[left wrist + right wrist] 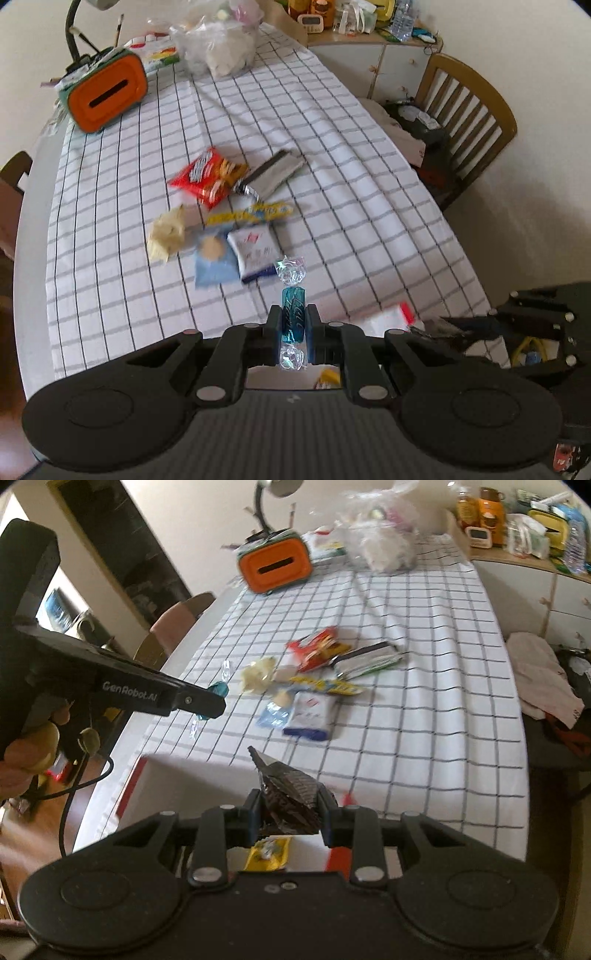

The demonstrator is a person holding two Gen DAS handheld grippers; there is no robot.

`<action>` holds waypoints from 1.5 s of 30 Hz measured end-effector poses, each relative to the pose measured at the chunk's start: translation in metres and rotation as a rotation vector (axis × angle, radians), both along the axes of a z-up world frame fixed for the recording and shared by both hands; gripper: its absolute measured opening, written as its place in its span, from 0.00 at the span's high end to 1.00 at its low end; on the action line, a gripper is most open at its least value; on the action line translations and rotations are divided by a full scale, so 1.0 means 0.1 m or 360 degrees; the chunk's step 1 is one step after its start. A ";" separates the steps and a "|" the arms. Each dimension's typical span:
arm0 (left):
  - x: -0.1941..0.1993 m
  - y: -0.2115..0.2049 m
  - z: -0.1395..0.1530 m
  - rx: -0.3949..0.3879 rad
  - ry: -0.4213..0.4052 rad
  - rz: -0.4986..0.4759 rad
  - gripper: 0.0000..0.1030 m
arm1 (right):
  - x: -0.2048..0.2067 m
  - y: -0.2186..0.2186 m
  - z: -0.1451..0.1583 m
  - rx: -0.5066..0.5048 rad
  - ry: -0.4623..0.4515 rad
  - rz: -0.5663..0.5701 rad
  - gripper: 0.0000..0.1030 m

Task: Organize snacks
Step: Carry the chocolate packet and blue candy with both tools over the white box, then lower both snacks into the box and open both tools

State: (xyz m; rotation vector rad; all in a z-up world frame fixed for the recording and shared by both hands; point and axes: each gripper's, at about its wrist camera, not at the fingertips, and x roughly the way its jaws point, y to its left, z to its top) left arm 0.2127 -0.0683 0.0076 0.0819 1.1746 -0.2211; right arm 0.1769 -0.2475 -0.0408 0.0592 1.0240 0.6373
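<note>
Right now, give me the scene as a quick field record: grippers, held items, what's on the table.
left gripper: shut on a teal candy with clear twisted ends
right gripper: shut on a dark wrapper
table: white checked cloth
snack pile: red chip bag, silver packet, yellow bar, white packet, blue packet
far end: orange box, clear plastic bag
beside table: wooden chair
</note>
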 end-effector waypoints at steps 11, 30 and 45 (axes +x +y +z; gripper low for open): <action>-0.52 0.19 -0.40 0.0000 0.0141 0.0084 0.88 | -0.28 0.40 -0.25 -0.0107 0.0064 0.0133 0.71; -0.53 0.30 -1.08 0.0076 0.0383 0.0203 0.88 | -0.37 0.97 -0.81 -0.0296 0.0215 0.0249 0.71; -0.50 0.37 -1.28 0.0060 0.0467 0.0220 0.88 | -0.33 1.04 -0.89 -0.0313 0.0242 0.0247 0.71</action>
